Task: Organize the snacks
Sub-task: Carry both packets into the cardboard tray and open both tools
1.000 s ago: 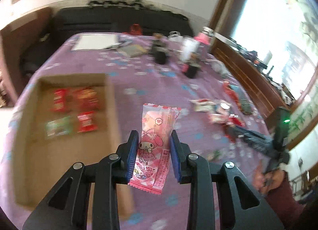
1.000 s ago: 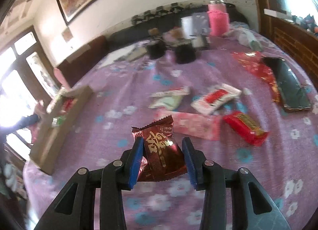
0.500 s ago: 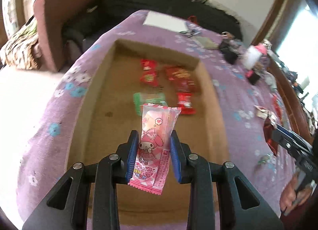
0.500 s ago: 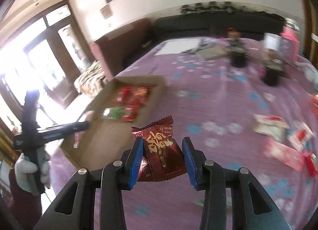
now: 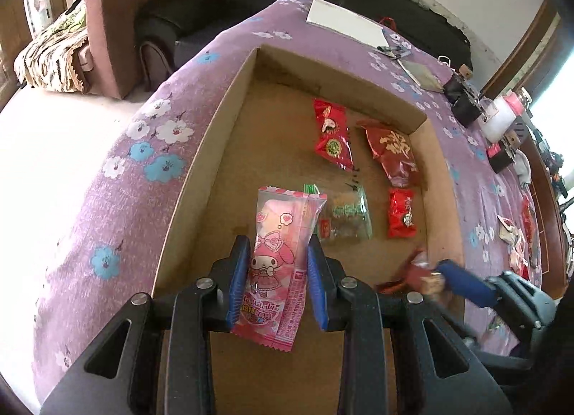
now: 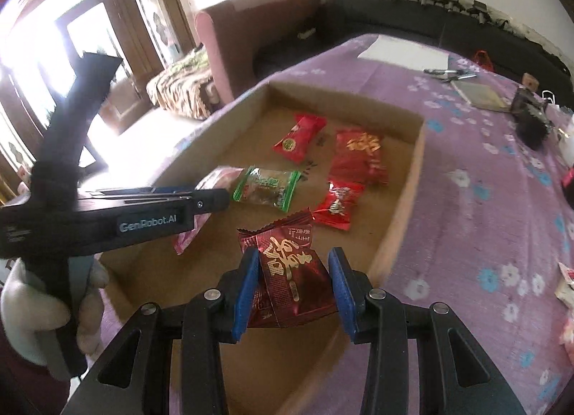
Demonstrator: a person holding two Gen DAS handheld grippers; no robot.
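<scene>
Both grippers now hang over the open cardboard box (image 5: 201,149) on the purple flowered surface (image 6: 477,199), where a second ago they were out over the cloth. The left gripper (image 5: 276,280) keeps its fingers clenched on a pink cartoon-printed snack packet (image 5: 278,264), held upright above the box floor near a green-edged clear packet (image 5: 346,215). The right gripper (image 6: 296,287), which a second ago hovered among the scattered sweets, grasps a dark red foil packet (image 6: 287,267) just inside the box's near right wall. Three red packets (image 6: 299,136) lie in the box as before.
</scene>
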